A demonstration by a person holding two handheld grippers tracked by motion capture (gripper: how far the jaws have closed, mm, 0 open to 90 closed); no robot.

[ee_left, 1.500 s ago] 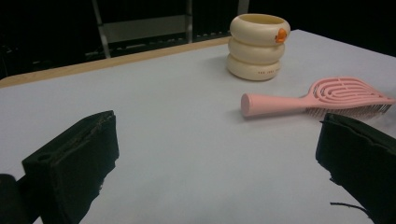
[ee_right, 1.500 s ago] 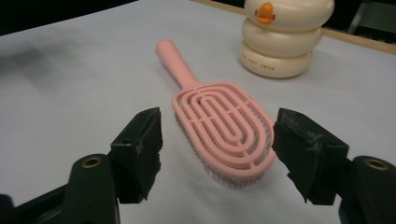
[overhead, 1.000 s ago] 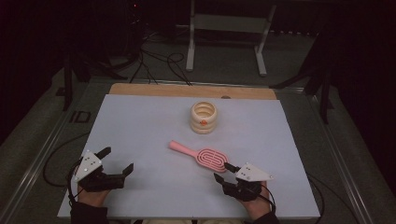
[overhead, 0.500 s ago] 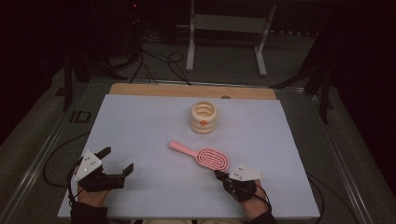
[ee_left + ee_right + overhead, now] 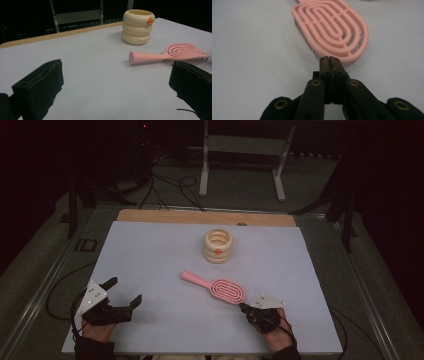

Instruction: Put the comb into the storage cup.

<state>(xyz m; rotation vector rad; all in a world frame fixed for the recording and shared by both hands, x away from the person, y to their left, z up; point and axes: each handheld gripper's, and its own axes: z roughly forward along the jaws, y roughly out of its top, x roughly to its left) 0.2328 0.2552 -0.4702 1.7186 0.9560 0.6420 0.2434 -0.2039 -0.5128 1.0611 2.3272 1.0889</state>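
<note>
A dim lab or recording studio: a white-topped desk (image 5: 150, 255) with a bare wooden back edge, black cables (image 5: 165, 187) trailing on grey floor behind the desk, beside a grey metal stand (image 5: 245, 150).

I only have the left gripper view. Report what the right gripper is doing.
Observer: The right gripper is shut, with nothing between its jaws.
Operator: Give me its position against the brush.
Observer: It points at the rounded end of the pink brush head, right up against it; whether it touches, I can't tell.
Operator: Now describe the left gripper from above.
Observer: The left gripper is open, apart from the brush, near the front left corner of the table.
</note>
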